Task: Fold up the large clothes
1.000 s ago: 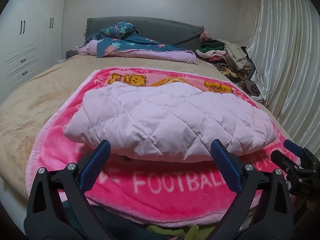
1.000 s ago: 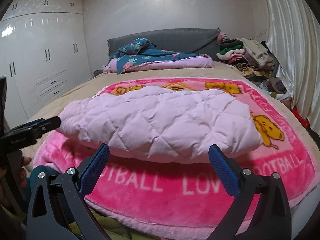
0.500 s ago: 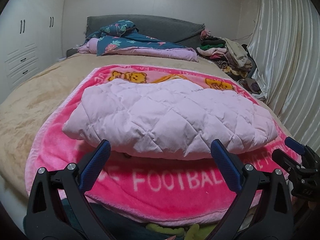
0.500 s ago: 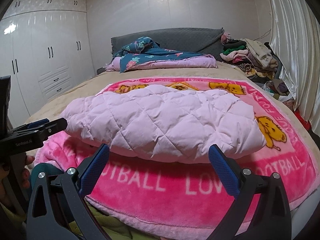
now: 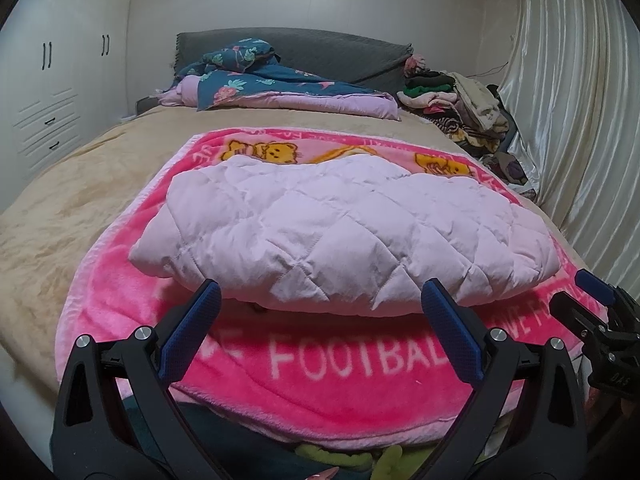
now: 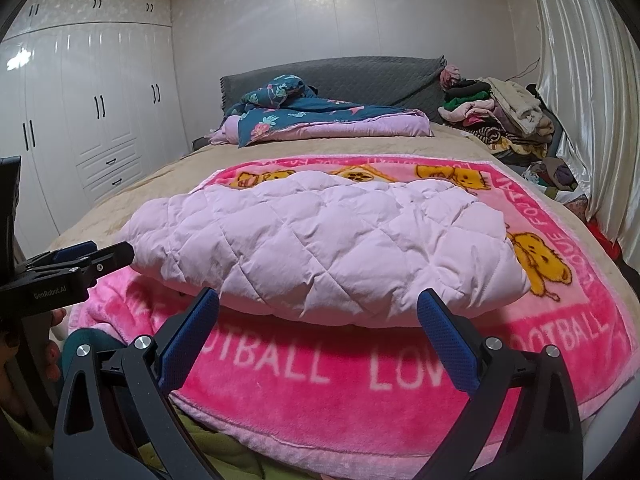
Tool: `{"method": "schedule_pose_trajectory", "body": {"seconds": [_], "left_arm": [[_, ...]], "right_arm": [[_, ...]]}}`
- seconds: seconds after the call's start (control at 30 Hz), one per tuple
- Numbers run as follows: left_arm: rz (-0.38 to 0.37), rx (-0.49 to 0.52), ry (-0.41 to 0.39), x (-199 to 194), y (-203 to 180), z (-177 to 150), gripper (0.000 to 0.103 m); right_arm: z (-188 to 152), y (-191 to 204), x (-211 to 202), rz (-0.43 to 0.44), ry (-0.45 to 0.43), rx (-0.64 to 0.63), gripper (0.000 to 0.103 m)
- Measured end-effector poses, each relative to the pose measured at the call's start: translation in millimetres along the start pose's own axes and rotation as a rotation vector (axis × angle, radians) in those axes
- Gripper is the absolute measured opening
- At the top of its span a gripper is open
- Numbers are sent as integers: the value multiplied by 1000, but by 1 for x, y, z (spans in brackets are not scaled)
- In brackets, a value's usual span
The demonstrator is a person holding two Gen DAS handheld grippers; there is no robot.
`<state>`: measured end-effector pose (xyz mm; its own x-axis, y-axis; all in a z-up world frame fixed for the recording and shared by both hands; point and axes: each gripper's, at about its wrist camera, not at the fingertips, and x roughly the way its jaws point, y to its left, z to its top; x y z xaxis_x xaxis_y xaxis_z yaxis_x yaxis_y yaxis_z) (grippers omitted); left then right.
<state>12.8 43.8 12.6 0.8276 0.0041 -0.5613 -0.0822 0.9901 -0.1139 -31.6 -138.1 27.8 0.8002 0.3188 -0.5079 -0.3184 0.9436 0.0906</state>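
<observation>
The bed [image 5: 80, 184] fills both views, covered in a tan spread, with a grey headboard [image 6: 360, 76] at 12 o'clock. White wardrobes [image 6: 88, 120] stand at 9 to 10 o'clock and a pale pleated curtain [image 5: 580, 120] hangs at 2 to 3 o'clock. A bright pink blanket [image 5: 320, 380] printed with yellow bears and white lettering lies flat over the near half of the bed. On its middle rests the folded pale-pink quilted coat [image 5: 340, 232], a puffy bundle whose long axis runs from 9 to 3 o'clock, across the bed, with its thick rounded edge facing the cameras. In the right wrist view the same coat [image 6: 320, 248] sits just left of centre, touching only the blanket. Beyond it at 12 o'clock a dark blue floral quilt [image 6: 300, 116] with lilac lining lies against the headboard, and a heap of mixed clothes [image 6: 500, 116] is piled at 1 to 2 o'clock. Nothing lies between the grippers and the coat. The left gripper [image 5: 320, 296] has its fingers spread wide and empty, tips just short of the coat's near edge. The right gripper [image 6: 318, 304] is likewise wide apart and holds nothing. Green fabric [image 5: 340, 458] shows at 6 o'clock under the blanket's hem.
</observation>
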Motion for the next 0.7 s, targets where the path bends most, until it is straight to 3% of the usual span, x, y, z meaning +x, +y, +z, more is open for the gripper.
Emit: {"method": "schedule_pose_trajectory", "body": {"seconds": [0.7], "left_arm": [[8, 7, -4, -3, 0, 0, 94]], "right_arm": [[0, 0, -1, 0, -1, -2, 99]]}}
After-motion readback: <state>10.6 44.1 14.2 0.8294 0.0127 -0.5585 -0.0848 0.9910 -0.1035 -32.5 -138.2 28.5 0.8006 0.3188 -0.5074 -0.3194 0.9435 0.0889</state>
